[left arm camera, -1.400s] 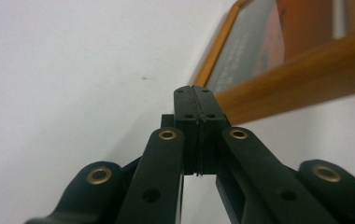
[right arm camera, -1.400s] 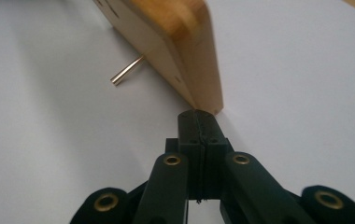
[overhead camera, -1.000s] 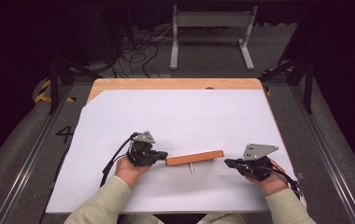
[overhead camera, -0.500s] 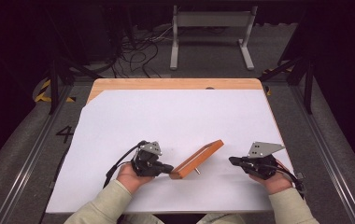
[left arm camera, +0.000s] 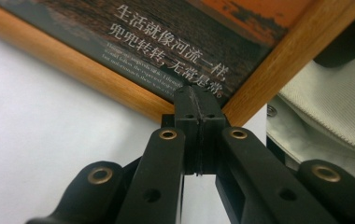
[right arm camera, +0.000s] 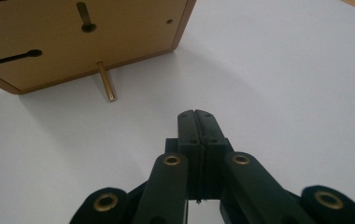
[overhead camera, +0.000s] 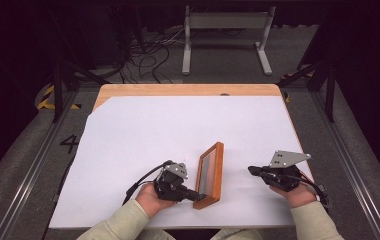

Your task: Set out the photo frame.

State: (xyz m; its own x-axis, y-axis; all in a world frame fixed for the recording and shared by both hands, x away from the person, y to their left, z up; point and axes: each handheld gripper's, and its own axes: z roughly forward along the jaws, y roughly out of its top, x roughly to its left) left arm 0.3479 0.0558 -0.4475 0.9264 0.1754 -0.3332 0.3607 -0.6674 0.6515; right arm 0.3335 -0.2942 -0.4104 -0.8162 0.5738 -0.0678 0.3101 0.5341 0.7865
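Note:
A wooden picture frame (overhead camera: 210, 172) stands tilted on the white sheet, its long side running away from me and its picture facing left. My left gripper (overhead camera: 201, 196) is shut, and its tips touch the frame's near lower corner. In the left gripper view the closed jaws (left arm camera: 196, 91) meet that corner, below the picture with white writing (left arm camera: 166, 32). My right gripper (overhead camera: 251, 170) is shut, holds nothing, and hovers to the right, apart from the frame. The right gripper view shows its closed jaws (right arm camera: 196, 114), the frame's plain back (right arm camera: 73, 42) and a brass prop peg (right arm camera: 106, 81).
A white sheet (overhead camera: 143, 135) covers the wooden table (overhead camera: 178, 90), whose far edge shows bare. Beyond it on the floor are a grey metal stand (overhead camera: 225, 30) and cables (overhead camera: 148, 55). A pale sleeve (left arm camera: 334, 107) lies right of the frame.
The frame has swung from lying crosswise to pointing away from me. My left gripper has moved right and nearer with the frame's near end at its tips. The right gripper has barely moved.

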